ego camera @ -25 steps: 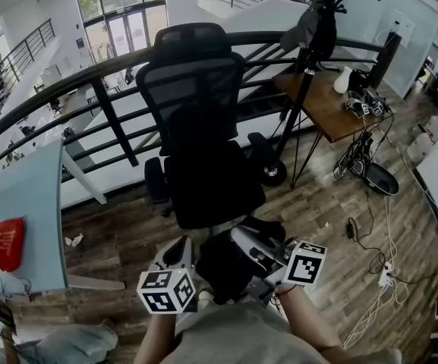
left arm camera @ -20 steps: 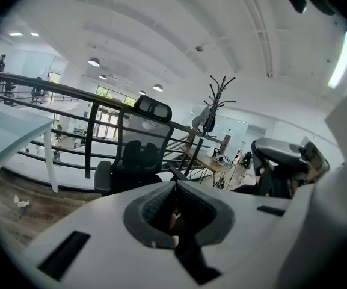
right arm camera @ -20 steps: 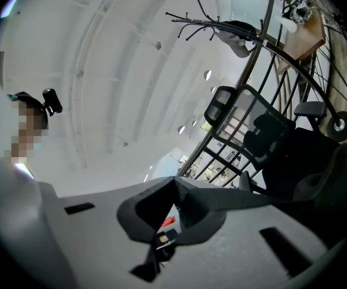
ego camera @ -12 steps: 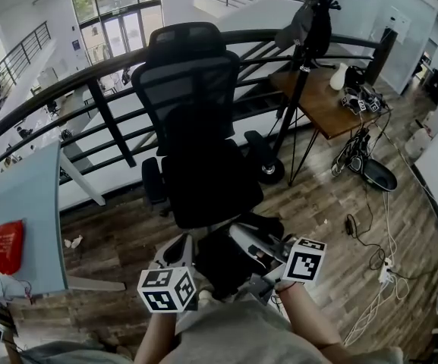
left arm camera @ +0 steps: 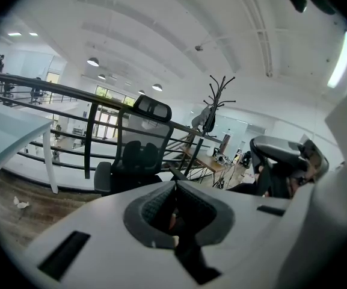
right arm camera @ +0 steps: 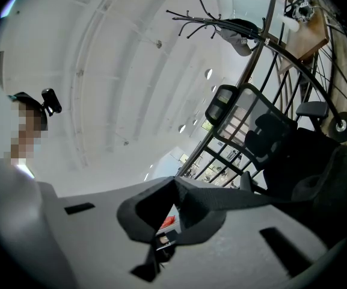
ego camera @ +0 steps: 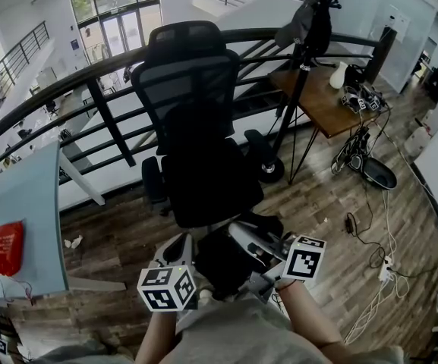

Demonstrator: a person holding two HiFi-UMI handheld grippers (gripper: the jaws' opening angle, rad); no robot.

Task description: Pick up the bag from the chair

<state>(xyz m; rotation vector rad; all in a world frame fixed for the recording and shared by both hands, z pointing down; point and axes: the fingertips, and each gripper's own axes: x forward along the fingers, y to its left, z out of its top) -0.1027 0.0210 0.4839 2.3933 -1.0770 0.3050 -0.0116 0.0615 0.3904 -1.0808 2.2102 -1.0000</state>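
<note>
**A:** What is your right gripper doing?

**B:** Your right gripper (right arm camera: pixel 175 185) is pinched shut on a grey strap (right arm camera: pixel 245 200). In the right gripper view the strap runs off toward 3 o'clock, to a dark lump at the edge.

**A:** And your other one?

**B:** Your left gripper (left arm camera: pixel 174 188) has its jaws pressed together. You can't see anything between them.

**A:** Where is the bag?

**B:** The black bag (ego camera: pixel 222 264) hangs between your two grippers, close to your tummy. It is off the chair and nearer to you.

**A:** So where is the chair?

**B:** The black chair (ego camera: pixel 203 180) stands at 12 o'clock from the bag, just past it. Its back is up and its seat faces you.

**A:** What is behind it?

**B:** A dark railing (ego camera: pixel 105 120) runs across behind the chair.

**A:** Anything at the sides?

**B:** At 9 o'clock there is a pale blue counter (ego camera: pixel 40 218) with a red pouch (ego camera: pixel 8 246) lying on it. At 1 o'clock a black coat stand (ego camera: pixel 310 29) rises up, and a wooden counter (ego camera: pixel 325 105) sits just beside it. Cables lie on the wood floor (ego camera: pixel 317 211) at 3 o'clock.
</note>
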